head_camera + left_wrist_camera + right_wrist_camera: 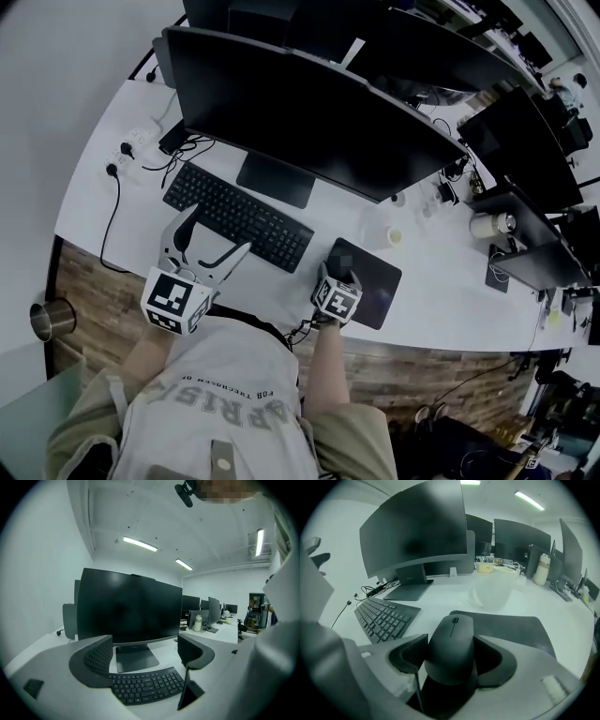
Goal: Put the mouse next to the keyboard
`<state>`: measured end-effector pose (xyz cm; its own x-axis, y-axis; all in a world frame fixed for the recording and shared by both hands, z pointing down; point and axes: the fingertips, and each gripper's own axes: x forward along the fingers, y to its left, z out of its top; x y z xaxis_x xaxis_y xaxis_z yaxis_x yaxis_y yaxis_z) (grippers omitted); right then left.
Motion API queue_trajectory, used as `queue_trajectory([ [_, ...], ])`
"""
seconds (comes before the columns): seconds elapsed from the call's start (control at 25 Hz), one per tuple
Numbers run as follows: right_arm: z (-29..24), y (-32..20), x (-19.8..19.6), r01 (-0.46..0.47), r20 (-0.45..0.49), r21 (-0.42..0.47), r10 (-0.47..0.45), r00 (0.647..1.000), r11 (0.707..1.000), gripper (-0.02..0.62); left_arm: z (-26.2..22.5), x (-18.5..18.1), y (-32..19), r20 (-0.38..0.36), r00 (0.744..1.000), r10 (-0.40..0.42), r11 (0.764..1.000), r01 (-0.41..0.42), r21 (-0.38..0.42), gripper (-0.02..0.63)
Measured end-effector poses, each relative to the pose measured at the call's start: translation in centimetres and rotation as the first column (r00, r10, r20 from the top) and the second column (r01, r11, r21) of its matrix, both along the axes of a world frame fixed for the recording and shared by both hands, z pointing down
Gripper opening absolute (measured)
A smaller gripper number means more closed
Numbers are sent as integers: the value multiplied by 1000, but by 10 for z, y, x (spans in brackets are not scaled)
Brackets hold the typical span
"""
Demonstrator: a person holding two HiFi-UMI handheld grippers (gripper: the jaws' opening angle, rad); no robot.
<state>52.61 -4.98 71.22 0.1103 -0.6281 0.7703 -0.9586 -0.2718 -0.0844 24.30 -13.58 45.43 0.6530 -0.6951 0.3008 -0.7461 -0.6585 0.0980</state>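
A dark grey mouse (451, 648) sits between the jaws of my right gripper (452, 644), and both pads press its sides. It hangs just over the left edge of the black mouse pad (511, 623). In the head view the right gripper (340, 269) is just right of the black keyboard (239, 216), over the pad's (380, 286) left end; the mouse itself is hidden there. My left gripper (211, 242) stands open and empty over the keyboard's near edge, with the keys (147, 686) showing between its jaws (147, 654).
A large dark monitor (300, 103) stands behind the keyboard on the white desk (281, 300). A small cup (396, 236) sits beyond the mouse pad, a bottle (487, 225) further right. A power strip with cables (131, 148) lies at the far left. A metal bin (45, 319) stands on the floor.
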Motion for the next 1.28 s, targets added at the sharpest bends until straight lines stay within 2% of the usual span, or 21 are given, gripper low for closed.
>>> queue_trajectory([
  [0.36, 12, -3, 0, 17, 13, -58, -16, 1000, 998, 317, 11, -10, -4, 22, 1000, -19, 1000, 19, -24, 414],
  [0.48, 1, -5, -1, 22, -3, 14, -22, 1000, 1000, 327, 11, -16, -3, 25, 999, -25, 999, 25, -28, 414],
  [0.64, -60, -17, -9, 42, -61, 198, -31, 998, 979, 328, 7, -28, -5, 25, 999, -34, 999, 35, -21, 414],
  [0.76, -132, -23, -21, 50, -89, 381, -17, 996, 923, 328, -4, -36, -10, 16, 999, -42, 999, 42, 1, 414],
  [0.88, -206, -20, -44, 27, -72, 564, 17, 997, 825, 328, -22, -44, -14, 7, 999, -33, 999, 33, 42, 414],
  [1.0, -265, -6, -73, 21, -69, 683, 36, 997, 730, 327, -42, -48, -10, -6, 1000, -4, 996, 4, 91, 414],
  [1.08, -294, 3, -92, 26, -86, 730, 53, 995, 683, 327, -54, -52, -8, -19, 1000, 12, 992, -9, 125, 414],
  [1.16, -314, 12, -113, 42, -113, 754, 67, 991, 656, 325, -64, -58, -5, -33, 999, 29, 988, -23, 153, 414],
  [1.28, -333, 25, -141, 79, -166, 761, 76, 983, 643, 302, -75, -66, 5, -51, 997, 59, 983, -49, 178, 413],
])
